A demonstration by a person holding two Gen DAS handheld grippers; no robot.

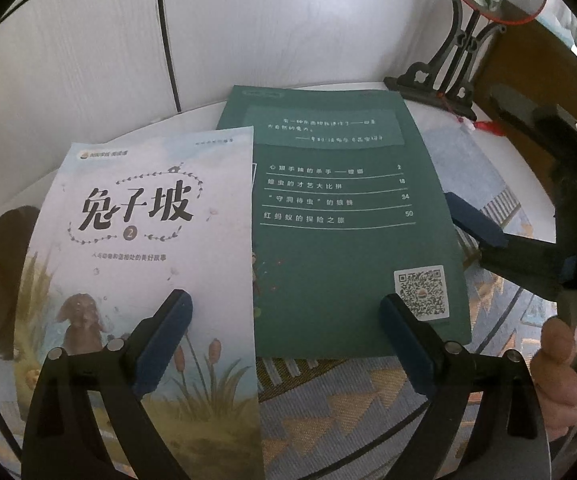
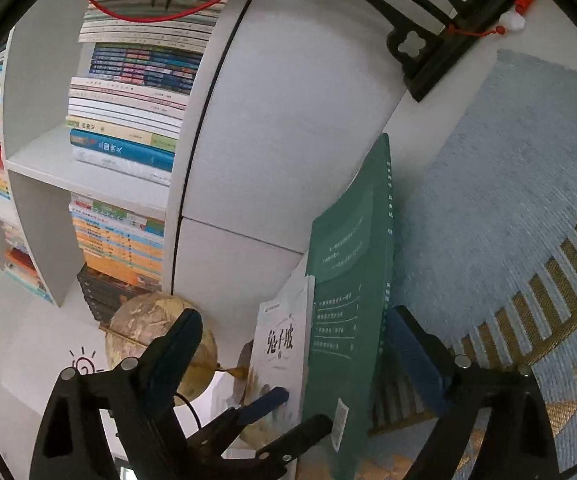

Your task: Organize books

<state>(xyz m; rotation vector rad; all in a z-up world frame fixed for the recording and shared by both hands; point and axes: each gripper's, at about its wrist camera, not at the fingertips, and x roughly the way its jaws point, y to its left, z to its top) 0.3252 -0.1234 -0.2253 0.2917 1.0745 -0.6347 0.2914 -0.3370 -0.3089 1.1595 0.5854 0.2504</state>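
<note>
green book [image 1: 352, 216] overlapped by pale book [image 1: 144, 240]; bare woven mat [image 1: 368, 408] nearside.

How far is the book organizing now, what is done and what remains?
Done: many books already lie stacked in the white shelf. In hand: nothing is gripped. The left gripper is open over the white book and green book; the right gripper is open with the green book's edge between its fingers. Left: both books still lie on the patterned mat, the white one overlapping the green.
</note>
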